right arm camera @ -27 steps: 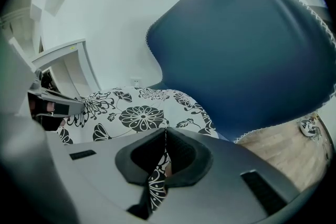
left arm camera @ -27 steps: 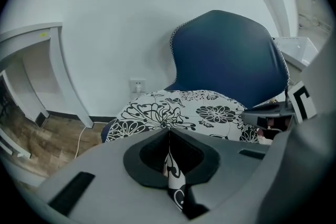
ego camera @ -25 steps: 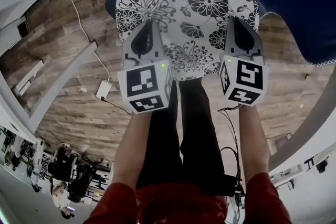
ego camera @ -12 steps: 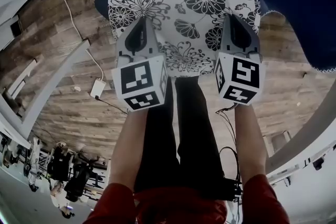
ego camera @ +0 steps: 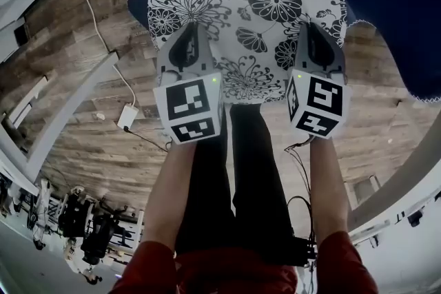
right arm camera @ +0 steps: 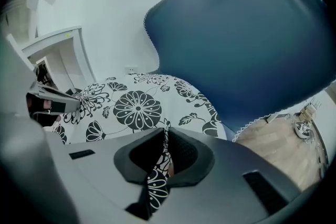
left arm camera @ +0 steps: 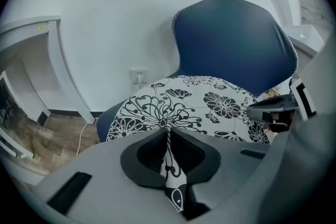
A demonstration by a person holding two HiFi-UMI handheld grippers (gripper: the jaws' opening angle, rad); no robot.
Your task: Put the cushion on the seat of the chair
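Between the jaws, the cushion (ego camera: 255,10) is soft matt cloth printed with black flowers. Beyond them, the chair (left arm camera: 231,44) has a smooth dark-blue covering edged in white stitching. The left gripper (left arm camera: 168,136) and right gripper (right arm camera: 165,134) are matt grey plastic. Below the jaws, the floor (ego camera: 89,127) is grained wood plank.

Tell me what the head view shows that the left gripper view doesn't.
Only the head view: the person's legs, red sleeves and a white adapter on the floor. Only the left gripper view: the wall socket and the left gripper shut on an edge of the floral cushion. Both: that cushion and the blue chair.
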